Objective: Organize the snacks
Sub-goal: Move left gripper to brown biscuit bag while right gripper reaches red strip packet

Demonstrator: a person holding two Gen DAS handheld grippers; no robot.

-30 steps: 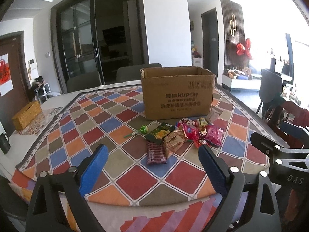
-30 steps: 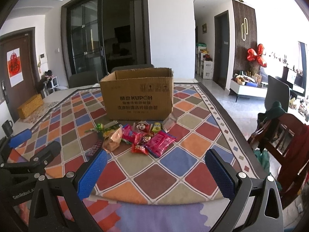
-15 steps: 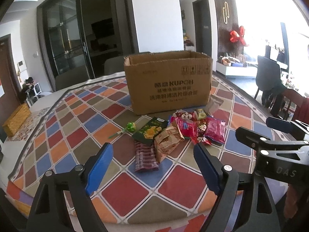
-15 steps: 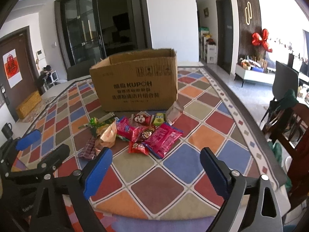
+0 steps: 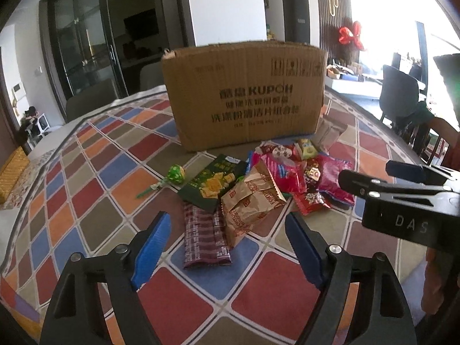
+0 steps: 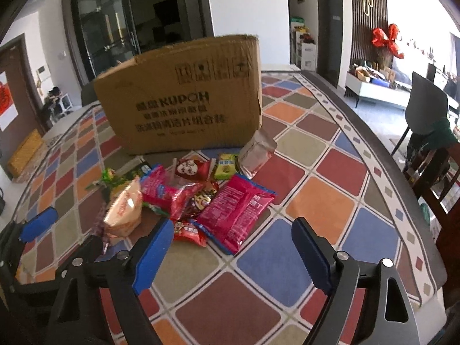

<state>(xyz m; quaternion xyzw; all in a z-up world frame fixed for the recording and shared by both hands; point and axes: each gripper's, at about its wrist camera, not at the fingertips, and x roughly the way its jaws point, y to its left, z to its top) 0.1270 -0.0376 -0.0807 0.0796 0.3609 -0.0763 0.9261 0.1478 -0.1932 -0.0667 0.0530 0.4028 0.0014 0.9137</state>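
Observation:
A pile of snack packets lies in front of a brown cardboard box (image 5: 244, 95) (image 6: 184, 100) on the checked tablecloth. Nearest my left gripper (image 5: 227, 247) are a purple striped packet (image 5: 205, 235) and a brown packet (image 5: 250, 201); its blue jaws are closing with nothing pressed between them. Behind these are a dark green packet (image 5: 214, 184) and a green lollipop (image 5: 176, 174). My right gripper (image 6: 233, 253) hovers just before a large pink packet (image 6: 235, 210) and a small red one (image 6: 188, 231); its jaws are closing too, empty. The right gripper's black body (image 5: 402, 198) shows at the left view's right edge.
A silver-white pouch (image 6: 257, 152) leans by the box's right corner. Dark chairs (image 6: 425, 100) stand off the table's right edge. A woven box (image 5: 13, 169) sits far left. Bare tablecloth (image 6: 325, 198) extends to the right of the pile.
Both grippers have come down and forward toward the snack pile, which now looms larger. The jaws of both have narrowed somewhat.

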